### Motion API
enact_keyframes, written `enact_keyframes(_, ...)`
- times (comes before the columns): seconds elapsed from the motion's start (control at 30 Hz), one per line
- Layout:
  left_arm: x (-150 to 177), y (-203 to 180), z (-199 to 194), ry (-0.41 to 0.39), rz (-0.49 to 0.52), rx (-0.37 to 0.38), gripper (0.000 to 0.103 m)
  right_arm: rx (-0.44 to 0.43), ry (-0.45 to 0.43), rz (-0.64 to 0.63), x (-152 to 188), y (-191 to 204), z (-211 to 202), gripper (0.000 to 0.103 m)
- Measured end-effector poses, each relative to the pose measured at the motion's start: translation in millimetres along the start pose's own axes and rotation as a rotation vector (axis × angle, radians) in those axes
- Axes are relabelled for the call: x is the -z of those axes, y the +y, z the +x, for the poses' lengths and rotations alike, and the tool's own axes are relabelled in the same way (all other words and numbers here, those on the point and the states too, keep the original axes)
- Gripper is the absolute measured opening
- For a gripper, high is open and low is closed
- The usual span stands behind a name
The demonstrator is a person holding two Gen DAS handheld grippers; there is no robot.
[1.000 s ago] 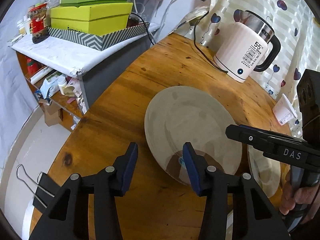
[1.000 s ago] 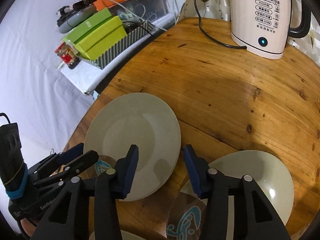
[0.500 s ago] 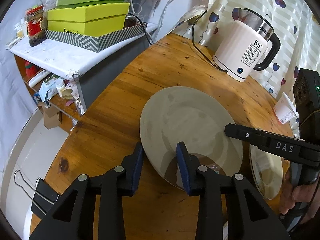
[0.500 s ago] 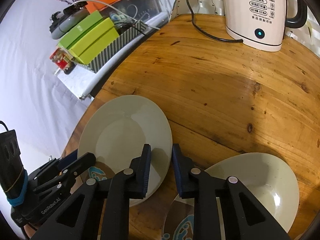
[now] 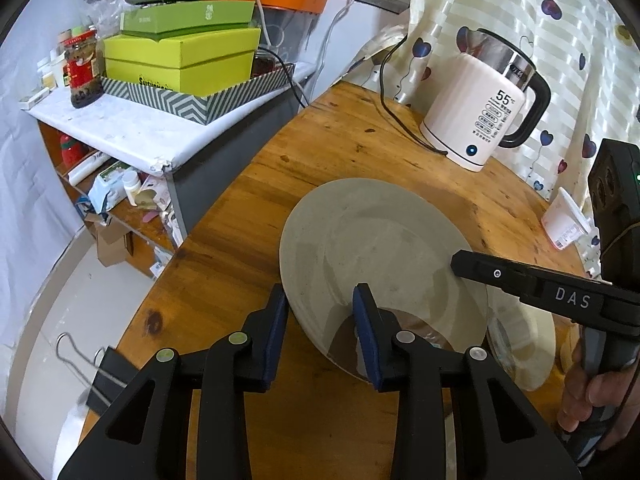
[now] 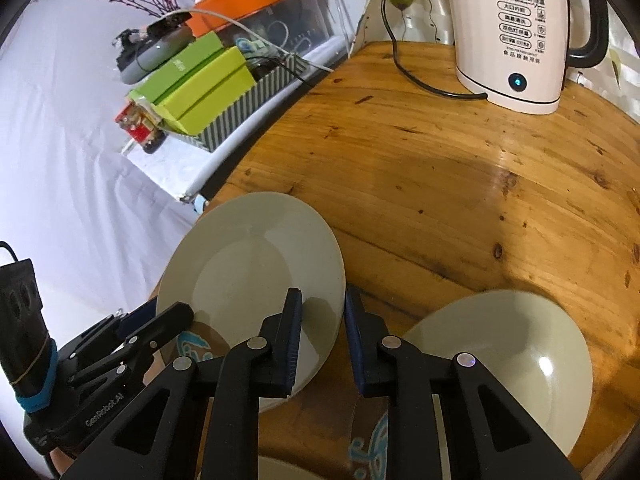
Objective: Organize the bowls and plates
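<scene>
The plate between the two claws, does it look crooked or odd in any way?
Yes. The plate is tilted rather than flat: its near edge rides over a patterned coaster and its left side overhangs the table edge. Both claws pinch its rim.

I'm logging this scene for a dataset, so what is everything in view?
plate: one, pale, table's near-left part, rim between both grippers' fingers
bowl: one, pale, right of the plate
kettle: one, white, table's far side
table: one, brown wood
boxes: two, green, stacked on a side shelf
jar: one, red-labelled, same shelf
binder clip: one, black, table edge
left gripper: black, shut on the plate
right gripper: black, shut on the plate
hand: one, holding the right gripper's handle
</scene>
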State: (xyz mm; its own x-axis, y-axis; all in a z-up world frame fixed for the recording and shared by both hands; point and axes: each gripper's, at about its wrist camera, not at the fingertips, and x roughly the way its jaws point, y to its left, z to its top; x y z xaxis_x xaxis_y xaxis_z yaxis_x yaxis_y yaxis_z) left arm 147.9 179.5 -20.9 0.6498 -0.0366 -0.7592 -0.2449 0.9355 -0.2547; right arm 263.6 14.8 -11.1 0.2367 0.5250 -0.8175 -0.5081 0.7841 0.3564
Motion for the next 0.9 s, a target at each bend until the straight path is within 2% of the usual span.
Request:
enact_keyframes(0.47, 31.7, -24.6, -42.4, -0.011, 0.044, 0.012, 0.035, 0.010, -0.028, 0.023, 49.1, 6.1, -49.3, 0.021)
enact_keyframes(0.9, 65.6, -48.8, -64.5, 0.004, 0.090, 0.038, 0.035, 0.029, -0.048, 0.050, 94.3, -1.0, -83.6, 0.021)
